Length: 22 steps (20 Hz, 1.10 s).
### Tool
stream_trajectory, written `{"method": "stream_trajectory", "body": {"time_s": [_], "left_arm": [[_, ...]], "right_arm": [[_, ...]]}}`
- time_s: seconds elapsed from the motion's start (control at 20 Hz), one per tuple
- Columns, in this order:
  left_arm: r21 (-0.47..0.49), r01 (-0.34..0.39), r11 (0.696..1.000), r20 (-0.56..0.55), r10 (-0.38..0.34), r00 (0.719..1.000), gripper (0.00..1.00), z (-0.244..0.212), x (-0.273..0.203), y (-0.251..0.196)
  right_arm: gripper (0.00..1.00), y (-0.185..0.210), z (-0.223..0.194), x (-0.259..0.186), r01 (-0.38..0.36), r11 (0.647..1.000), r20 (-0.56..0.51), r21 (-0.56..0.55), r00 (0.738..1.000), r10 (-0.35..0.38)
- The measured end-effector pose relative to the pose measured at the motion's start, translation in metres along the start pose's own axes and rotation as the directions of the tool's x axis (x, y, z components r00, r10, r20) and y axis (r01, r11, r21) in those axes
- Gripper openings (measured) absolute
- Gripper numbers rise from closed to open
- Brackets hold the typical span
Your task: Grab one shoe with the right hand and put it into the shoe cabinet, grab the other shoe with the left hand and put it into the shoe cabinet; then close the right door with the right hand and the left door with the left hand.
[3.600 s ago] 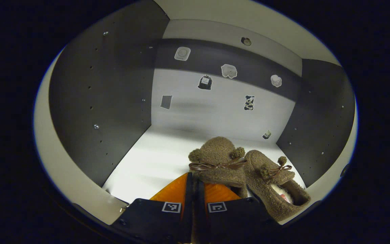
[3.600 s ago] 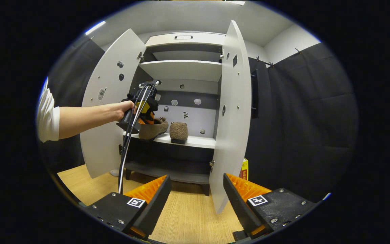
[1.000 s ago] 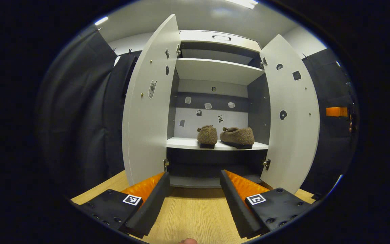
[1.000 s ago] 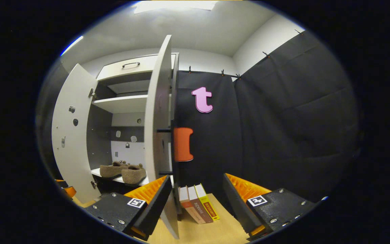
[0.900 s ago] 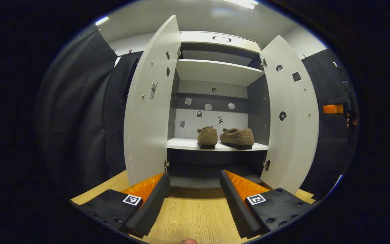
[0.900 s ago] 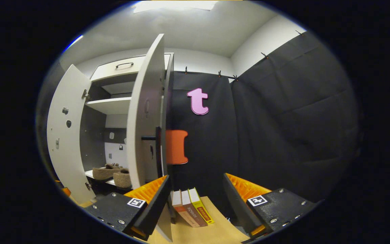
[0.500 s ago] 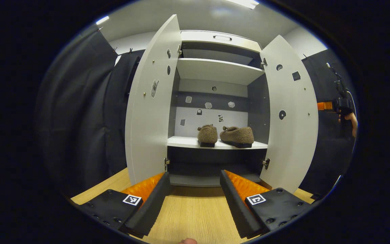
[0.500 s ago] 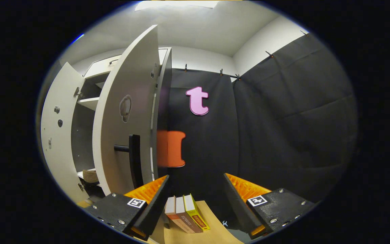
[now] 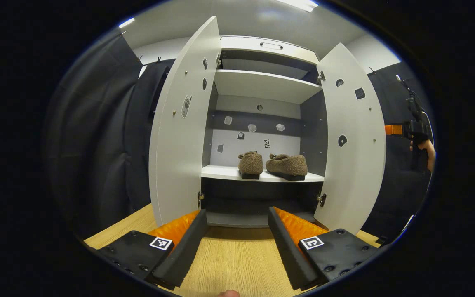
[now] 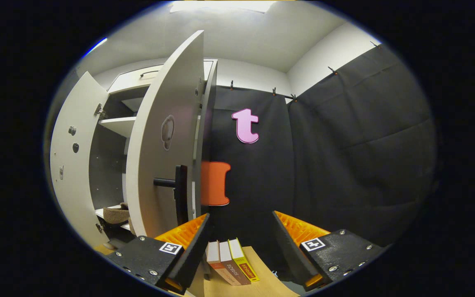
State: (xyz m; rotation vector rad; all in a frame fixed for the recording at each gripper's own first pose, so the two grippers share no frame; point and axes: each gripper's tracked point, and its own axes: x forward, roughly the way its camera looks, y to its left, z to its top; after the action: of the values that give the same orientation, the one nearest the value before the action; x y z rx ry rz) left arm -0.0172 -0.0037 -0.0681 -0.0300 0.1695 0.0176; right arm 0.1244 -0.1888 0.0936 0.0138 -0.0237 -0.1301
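Note:
Two fuzzy brown shoes sit side by side on the middle shelf of the white shoe cabinet, whose left door and right door both stand open. My left gripper is open, low over the wooden floor, facing the cabinet. Far right in the left gripper view, a hand holds the other gripper behind the right door. My right gripper is open beside the outer face of the right door, near its black handle. One shoe peeks past that door.
Three books stand on the floor against the black cloth wall, just beyond my right gripper. An upper shelf and a drawer front with a handle top the cabinet. Wooden floor lies before it.
My left gripper let go of its shoe on the shelf and drew back out of the cabinet. My right gripper swung round from the front to the right door's outer side.

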Motion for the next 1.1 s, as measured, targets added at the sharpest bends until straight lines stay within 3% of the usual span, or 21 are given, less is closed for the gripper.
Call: {"method": "stream_trajectory", "body": {"time_s": [0.6, 1.1], "left_arm": [[0.004, 0.009, 1.0, 0.003, -0.009, 1.0, 0.96, 0.003, 0.001, 0.014], [-0.007, -0.054, 0.999, -0.007, 0.054, 0.999, 0.97, 0.005, -0.008, 0.044]], "right_arm": [[0.89, 0.095, 0.006, -0.022, -0.162, 0.987, 0.007, 0.01, 0.987, 0.162], [0.91, 0.172, -0.007, -0.001, -0.279, 0.957, 0.01, 0.076, 0.96, 0.279]]}}
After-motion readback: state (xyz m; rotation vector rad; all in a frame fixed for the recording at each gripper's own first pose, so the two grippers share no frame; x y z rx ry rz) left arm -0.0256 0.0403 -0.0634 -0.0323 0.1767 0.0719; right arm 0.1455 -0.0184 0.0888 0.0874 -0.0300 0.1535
